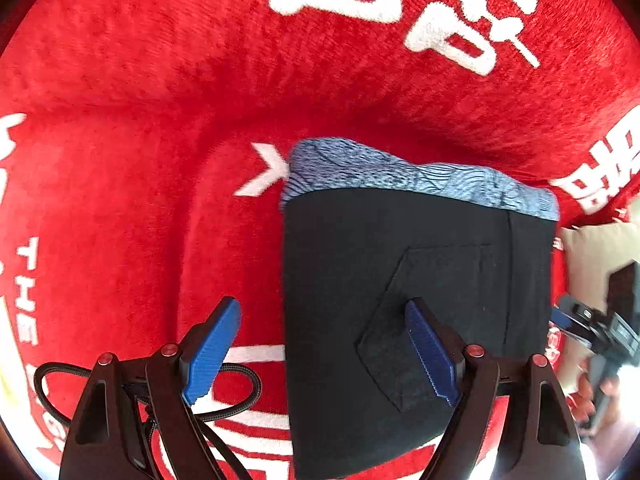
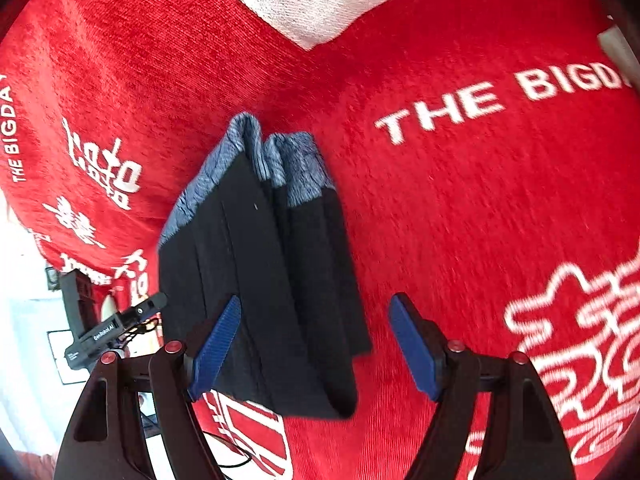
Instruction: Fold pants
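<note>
The pants (image 1: 400,280) are black with a blue patterned waistband, folded into a compact stack on a red cloth with white lettering. A back pocket faces up. My left gripper (image 1: 324,352) is open and empty, hovering over the stack's left edge. In the right wrist view the folded pants (image 2: 272,280) show their layered side. My right gripper (image 2: 316,348) is open and empty, above the stack's near end. The right gripper also shows at the far right of the left wrist view (image 1: 600,332).
The red cloth (image 1: 160,120) covers the whole surface and drops off at its edge (image 2: 80,248). A black cable (image 1: 232,392) loops under my left gripper. A beige cushion (image 1: 592,256) lies at the right. The left gripper's body (image 2: 112,328) shows beyond the cloth edge.
</note>
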### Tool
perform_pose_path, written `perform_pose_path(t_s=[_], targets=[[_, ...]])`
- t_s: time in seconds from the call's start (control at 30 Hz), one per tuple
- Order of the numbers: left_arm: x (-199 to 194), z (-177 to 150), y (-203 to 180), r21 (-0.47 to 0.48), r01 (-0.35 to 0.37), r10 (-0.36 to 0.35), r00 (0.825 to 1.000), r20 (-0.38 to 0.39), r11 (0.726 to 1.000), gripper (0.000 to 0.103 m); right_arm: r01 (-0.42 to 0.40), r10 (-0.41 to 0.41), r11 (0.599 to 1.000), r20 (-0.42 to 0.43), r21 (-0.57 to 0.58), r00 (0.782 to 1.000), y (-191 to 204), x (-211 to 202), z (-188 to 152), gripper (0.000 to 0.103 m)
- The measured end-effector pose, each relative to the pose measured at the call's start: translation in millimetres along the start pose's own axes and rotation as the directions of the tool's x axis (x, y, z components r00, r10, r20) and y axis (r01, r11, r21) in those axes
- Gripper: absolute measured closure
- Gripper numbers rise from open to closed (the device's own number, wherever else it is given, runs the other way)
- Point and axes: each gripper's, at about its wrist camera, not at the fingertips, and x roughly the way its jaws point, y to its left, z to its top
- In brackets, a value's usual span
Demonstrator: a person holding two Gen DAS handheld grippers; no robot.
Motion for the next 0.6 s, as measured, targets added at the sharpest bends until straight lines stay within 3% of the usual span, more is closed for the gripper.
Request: perform_pose_path(t_s=[0.23,0.43,0.47,0.6], targets=[[22,12,5,0.045,0.13,-0.127,0.989,-0.075,0.99,0.018,-0.105,0.1,0.993,-0.087,-0.057,0.991,-10,27,15,0.023],[40,21,2,0.059,0.174,-0.167,0.98,-0.105,0.983,0.018,-0.201,0.185,0.975,-0.148,-0.098,0.971,-8,43,26,0.023],[44,22,1,0.057,0.178,-0.172,0.979,-0.109,0.982,0.013,-0.212,0.194,0.972,-0.155,-0.106,0.969,-4,47,28,0.024],[59,23,-3,0.039,0.201,-0.194,0.972,-0.129,0.979,0.01,-0.213,0.186,0.967,-0.182,-0.141,0.966,4,60,34,0.024]])
